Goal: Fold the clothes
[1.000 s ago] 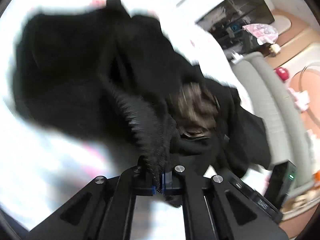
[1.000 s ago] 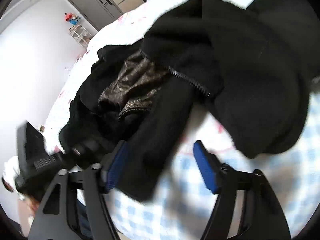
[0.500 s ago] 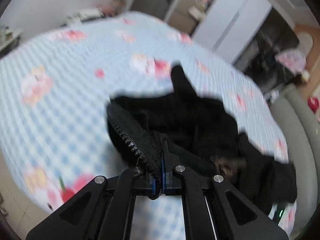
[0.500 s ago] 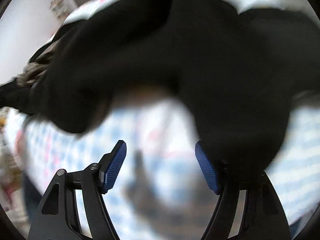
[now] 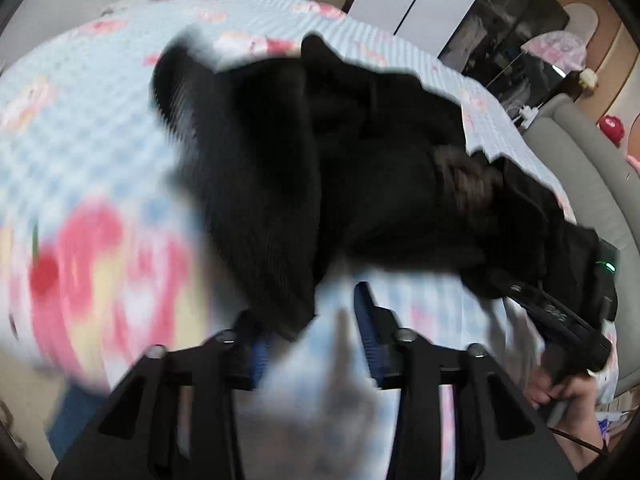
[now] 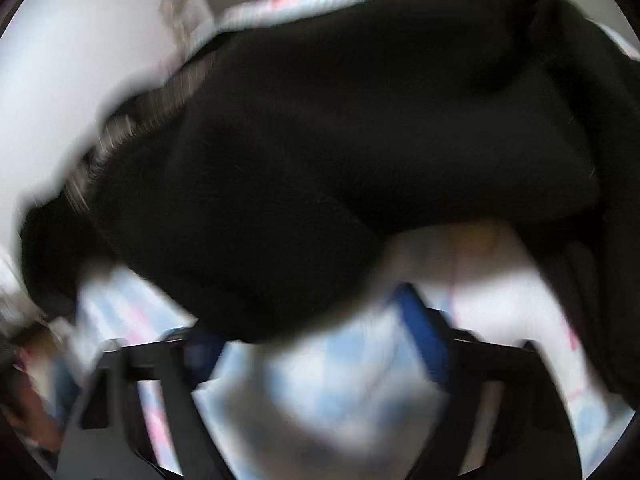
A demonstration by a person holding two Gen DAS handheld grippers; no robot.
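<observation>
A black jacket (image 5: 360, 180) with a brown patterned lining (image 5: 468, 184) lies bunched on the blue-checked floral bedsheet (image 5: 100, 120). My left gripper (image 5: 312, 340) hovers at its near edge with its jaws opening; a black flap hangs over the left pad, and nothing is pinched. In the right wrist view the jacket (image 6: 340, 140) fills most of the blurred frame. My right gripper (image 6: 312, 344) is closing, with the cloth's edge over its left pad and bare sheet showing in the gap. In the left wrist view, a hand (image 5: 560, 392) holds the right gripper (image 5: 560, 320) at the jacket's right end.
A grey padded edge (image 5: 592, 168) runs along the bed's right side. A white wardrobe (image 5: 412, 0) and a dark cabinet (image 5: 516, 48) stand beyond the bed. The sheet's bare part lies to the left of the jacket.
My left gripper has let go of the zipper edge, and its jaws have parted. The jacket has dropped onto the sheet. My right gripper's jaws have narrowed close over the cloth.
</observation>
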